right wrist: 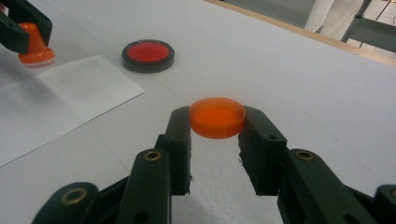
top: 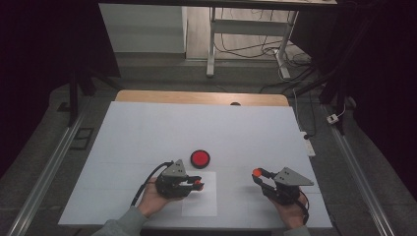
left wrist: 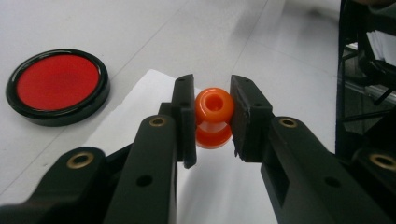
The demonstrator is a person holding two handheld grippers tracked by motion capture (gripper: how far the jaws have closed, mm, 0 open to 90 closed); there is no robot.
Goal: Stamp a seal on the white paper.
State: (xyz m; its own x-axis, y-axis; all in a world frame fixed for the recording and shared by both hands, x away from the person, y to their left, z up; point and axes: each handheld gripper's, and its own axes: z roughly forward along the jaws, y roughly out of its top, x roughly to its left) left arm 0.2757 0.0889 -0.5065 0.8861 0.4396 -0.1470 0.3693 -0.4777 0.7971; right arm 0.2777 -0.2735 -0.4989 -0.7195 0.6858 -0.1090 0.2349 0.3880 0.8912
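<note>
My left gripper (left wrist: 212, 119) is shut on an orange stamp (left wrist: 213, 116), gripping its knobbed handle. In the right gripper view the stamp (right wrist: 35, 46) hangs base down at the corner of a white paper sheet (right wrist: 60, 98); I cannot tell whether it touches. My right gripper (right wrist: 217, 120) is shut on a round orange cap (right wrist: 217, 116), held level just above the table. A round red ink pad in a black case (top: 200, 158) lies open on the table beyond the paper (top: 201, 201). In the high view the left gripper (top: 198, 183) and right gripper (top: 256, 173) face each other.
A white sheet covers the table (top: 147, 132), and a wooden edge (top: 196, 97) shows at the far side. Metal rails run along both sides. Desk legs and loose cables (top: 275, 49) lie on the floor beyond.
</note>
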